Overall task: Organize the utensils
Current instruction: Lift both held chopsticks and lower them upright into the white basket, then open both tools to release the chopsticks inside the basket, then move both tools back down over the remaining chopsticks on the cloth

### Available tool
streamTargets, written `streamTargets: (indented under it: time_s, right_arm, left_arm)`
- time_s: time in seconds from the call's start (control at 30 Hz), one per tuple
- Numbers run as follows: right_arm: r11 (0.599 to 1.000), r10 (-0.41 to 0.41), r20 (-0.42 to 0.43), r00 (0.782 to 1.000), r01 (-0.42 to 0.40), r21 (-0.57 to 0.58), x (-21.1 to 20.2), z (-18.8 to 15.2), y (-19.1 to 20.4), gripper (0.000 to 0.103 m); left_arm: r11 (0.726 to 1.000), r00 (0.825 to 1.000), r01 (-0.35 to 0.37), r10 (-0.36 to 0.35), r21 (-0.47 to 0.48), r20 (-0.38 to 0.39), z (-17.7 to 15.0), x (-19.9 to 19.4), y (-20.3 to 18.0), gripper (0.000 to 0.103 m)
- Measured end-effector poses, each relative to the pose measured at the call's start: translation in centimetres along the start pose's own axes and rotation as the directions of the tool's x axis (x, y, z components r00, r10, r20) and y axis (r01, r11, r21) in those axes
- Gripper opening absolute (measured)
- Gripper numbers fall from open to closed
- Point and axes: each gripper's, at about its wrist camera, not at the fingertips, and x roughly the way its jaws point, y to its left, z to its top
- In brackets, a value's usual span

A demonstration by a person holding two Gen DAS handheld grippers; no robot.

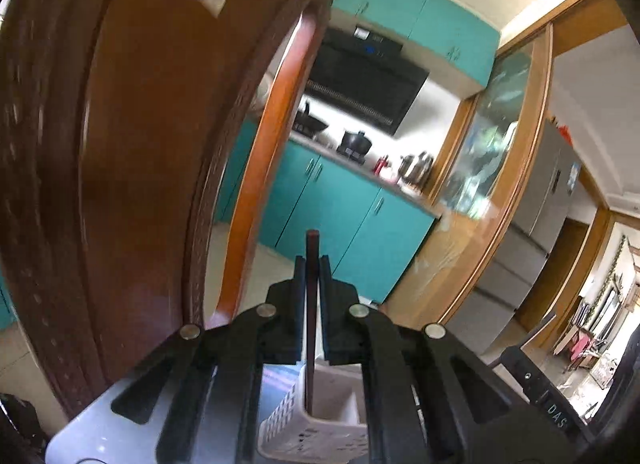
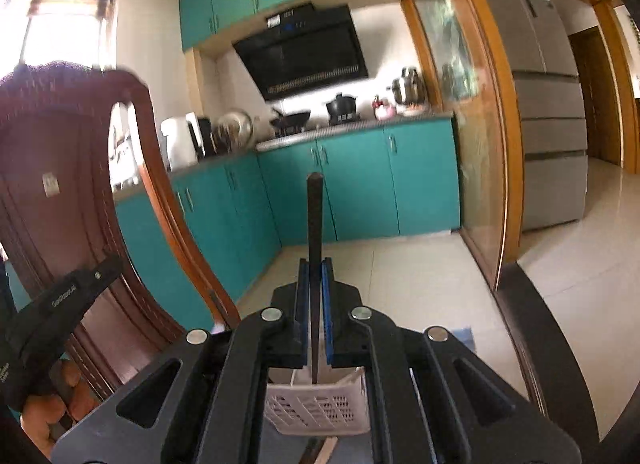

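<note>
Gripping chopstick above basket

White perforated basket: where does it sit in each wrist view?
Left wrist: white basket bottom centre, below the left gripper.
Right wrist: bottom centre, below the right gripper.
Shared landmark: black range hood.

White slotted basket on table
</note>
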Motion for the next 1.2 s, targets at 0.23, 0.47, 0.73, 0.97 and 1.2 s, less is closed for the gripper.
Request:
streamTargets:
  time_s: [0.23, 0.47, 0.73, 0.97, 1.2]
  right_arm:
    - [1.000, -0.023, -0.018, 1.000, 0.023, -0.015, 0.0, -1.0, 0.4, 0.035]
    - [0.999, 0.051, 0.066, 0.997, -0.049, -0.024, -8.2, -2.9, 0.1, 0.044]
    - [0.998, -0.031, -0.429, 0.903, 0.052, 0.038, 0.7, -13.8, -2.1, 0.044]
    - [0.991, -0.124, -0.562, 0.818, 0.125, -0.036, 8.3, -17.1, 0.8, 0.044]
    - [0.978, -0.208, -0.576, 0.791, 0.166, -0.125, 11.0, -19.2, 3.1, 0.046]
  left_arm:
    - [0.999, 0.998, 0.000, 0.003, 0.036, -0.056, -1.0, 1.9, 0.4, 0.019]
    - [0.993, 0.999, 0.033, -0.028, 0.113, -0.045, -3.6, -3.0, 1.3, 0.050]
    - [0.984, 0.970, -0.016, 0.059, 0.180, -0.236, -10.7, -4.2, 3.6, 0.051]
    - [0.983, 0.960, -0.029, 0.078, 0.183, -0.269, -11.4, -4.4, 4.8, 0.055]
    - [0.986, 0.945, -0.040, 0.091, 0.164, -0.316, -11.5, -3.7, 5.9, 0.056]
